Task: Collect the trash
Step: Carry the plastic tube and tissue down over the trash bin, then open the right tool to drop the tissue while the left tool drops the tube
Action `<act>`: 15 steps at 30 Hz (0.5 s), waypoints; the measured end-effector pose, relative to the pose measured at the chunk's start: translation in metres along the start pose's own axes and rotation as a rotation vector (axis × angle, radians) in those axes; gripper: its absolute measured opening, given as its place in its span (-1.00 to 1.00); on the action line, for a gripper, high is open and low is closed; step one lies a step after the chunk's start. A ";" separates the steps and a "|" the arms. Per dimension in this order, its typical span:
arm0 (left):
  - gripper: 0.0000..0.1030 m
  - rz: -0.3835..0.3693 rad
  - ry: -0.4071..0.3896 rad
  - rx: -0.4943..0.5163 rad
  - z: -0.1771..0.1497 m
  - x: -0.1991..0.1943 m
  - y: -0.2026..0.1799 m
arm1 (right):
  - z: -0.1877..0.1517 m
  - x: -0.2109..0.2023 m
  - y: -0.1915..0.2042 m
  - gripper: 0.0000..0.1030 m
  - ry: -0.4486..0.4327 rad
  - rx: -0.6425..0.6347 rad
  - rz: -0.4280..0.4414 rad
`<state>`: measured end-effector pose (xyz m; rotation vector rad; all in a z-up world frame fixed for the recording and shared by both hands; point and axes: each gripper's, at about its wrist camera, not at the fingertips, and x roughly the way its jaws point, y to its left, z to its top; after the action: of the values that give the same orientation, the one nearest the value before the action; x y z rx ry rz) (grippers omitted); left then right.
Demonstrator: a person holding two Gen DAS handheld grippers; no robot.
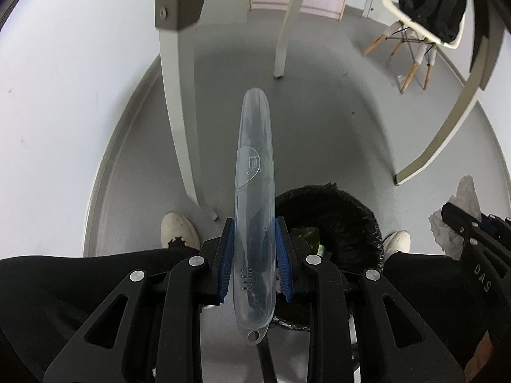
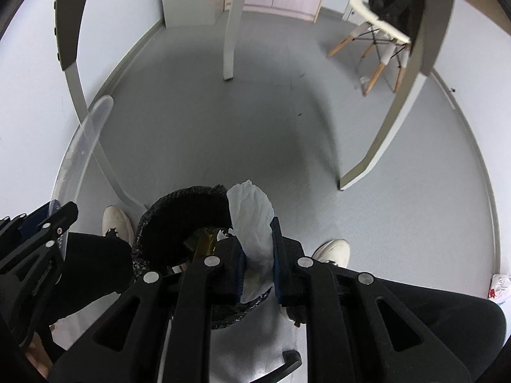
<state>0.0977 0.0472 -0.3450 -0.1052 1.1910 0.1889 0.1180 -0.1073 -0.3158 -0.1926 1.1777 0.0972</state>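
The left gripper [image 1: 254,255] is clamped on a clear plastic case [image 1: 255,198], gripped near its lower end so that the long body projects forward beyond the blue pads [image 1: 223,261]. This hold keeps the case steady and lets it be aimed at the trash bin [image 1: 338,210], which stands on the floor [image 1: 319,121] between the person's white shoes [image 1: 179,233], lined with a black bag and already containing some wrappers. The right gripper [image 2: 258,265] is closed on a crumpled white tissue [image 2: 252,220], pinched at its middle, directly at the bin's right rim. Both items are held above or beside the opening, apparently for release; neither is in the bin yet.
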 end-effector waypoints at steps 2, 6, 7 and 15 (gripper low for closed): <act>-0.53 0.002 0.013 -0.005 0.003 0.006 0.001 | 0.002 0.010 0.004 -0.71 0.023 -0.012 0.009; -0.53 0.002 0.029 -0.007 0.005 0.015 -0.003 | 0.008 0.031 0.015 -0.70 0.083 -0.035 0.025; -0.53 -0.001 0.032 -0.006 0.005 0.016 -0.004 | 0.009 0.035 0.018 -0.70 0.096 -0.042 0.033; -0.53 -0.025 0.075 -0.035 0.012 0.031 0.005 | 0.018 0.056 0.021 0.12 0.150 -0.064 0.049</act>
<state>0.1186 0.0572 -0.3690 -0.1589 1.2609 0.1850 0.1516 -0.0850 -0.3627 -0.2299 1.3298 0.1661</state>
